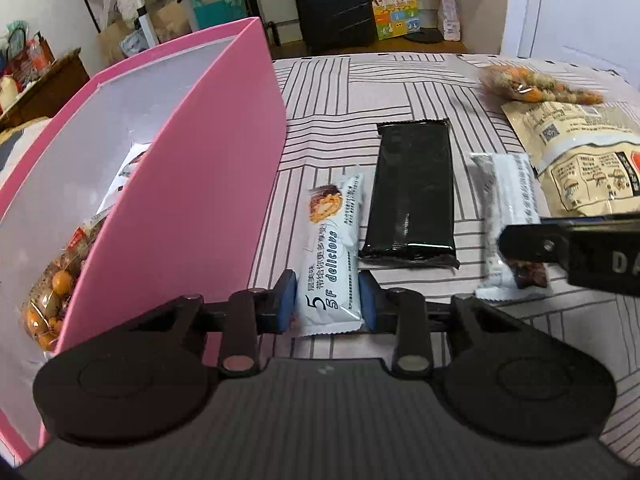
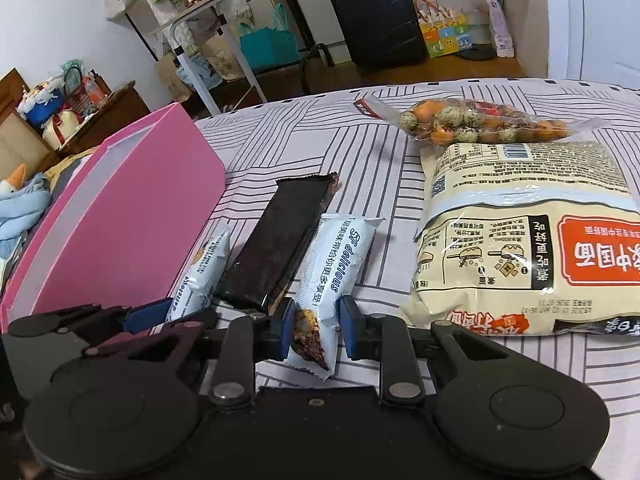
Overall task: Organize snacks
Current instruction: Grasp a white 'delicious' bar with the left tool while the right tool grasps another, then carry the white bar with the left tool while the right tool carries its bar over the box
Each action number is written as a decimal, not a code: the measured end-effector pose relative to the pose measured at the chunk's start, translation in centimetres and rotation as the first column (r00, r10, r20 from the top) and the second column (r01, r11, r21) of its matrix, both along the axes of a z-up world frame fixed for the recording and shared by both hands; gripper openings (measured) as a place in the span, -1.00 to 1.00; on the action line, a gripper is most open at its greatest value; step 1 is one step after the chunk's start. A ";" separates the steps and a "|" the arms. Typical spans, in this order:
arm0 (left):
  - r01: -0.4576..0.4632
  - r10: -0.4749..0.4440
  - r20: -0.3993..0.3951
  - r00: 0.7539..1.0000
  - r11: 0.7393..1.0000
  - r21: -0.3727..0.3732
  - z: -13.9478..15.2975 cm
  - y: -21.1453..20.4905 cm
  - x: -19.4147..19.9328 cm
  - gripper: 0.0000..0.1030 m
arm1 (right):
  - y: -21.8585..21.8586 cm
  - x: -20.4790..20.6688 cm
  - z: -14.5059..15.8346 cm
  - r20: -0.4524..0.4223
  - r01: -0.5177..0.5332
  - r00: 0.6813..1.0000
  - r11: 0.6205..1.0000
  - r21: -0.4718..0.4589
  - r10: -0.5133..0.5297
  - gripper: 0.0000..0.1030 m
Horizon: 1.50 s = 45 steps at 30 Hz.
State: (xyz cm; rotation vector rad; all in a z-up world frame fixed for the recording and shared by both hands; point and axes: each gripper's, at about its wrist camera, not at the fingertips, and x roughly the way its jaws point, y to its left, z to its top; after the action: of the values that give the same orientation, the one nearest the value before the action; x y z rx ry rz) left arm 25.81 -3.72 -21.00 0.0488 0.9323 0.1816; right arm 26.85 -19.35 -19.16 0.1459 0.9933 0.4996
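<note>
Two white snack bars lie on the striped bedspread, either side of a black bar [image 1: 412,196]. My left gripper [image 1: 327,306] is shut on the near end of the left white bar [image 1: 336,248], its blue pads pressing both sides. This bar sits right beside the pink box [image 1: 224,152]. My right gripper [image 2: 316,328] is shut on the near end of the right white bar [image 2: 340,260]. A clear bag of orange snacks [image 1: 52,292] and a paper lie inside the box.
A large beige noodle bag [image 2: 520,240] lies to the right of the bars. Behind it is a clear bag of mixed round snacks [image 2: 480,124]. A black suitcase [image 2: 376,16], shelves and bags stand on the floor beyond the bed's far edge.
</note>
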 end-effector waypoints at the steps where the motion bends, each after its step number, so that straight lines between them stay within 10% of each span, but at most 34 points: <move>1: -0.002 0.002 0.000 1.000 1.000 0.001 0.0 0.1 -0.1 -0.40 | 0.0 0.0 0.0 -0.003 -0.002 1.000 1.000 -0.007 0.002 -0.46; 38: 0.066 -0.067 0.020 0.998 0.997 0.031 3.2 -1.2 -4.9 -0.44 | -0.7 -5.0 3.0 0.076 -0.015 0.997 0.997 -0.081 0.021 -0.50; 45: 0.070 -0.071 -0.010 0.997 0.995 -0.071 5.2 -0.5 -6.9 -0.45 | -1.4 -7.8 5.0 0.040 0.026 0.999 0.998 -0.053 -0.024 -0.50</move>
State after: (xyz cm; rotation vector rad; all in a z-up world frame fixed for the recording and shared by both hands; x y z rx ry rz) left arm 18.93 -4.18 -15.76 0.0175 0.9478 0.0833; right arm 19.03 -20.71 -14.18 0.0998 0.9639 0.4505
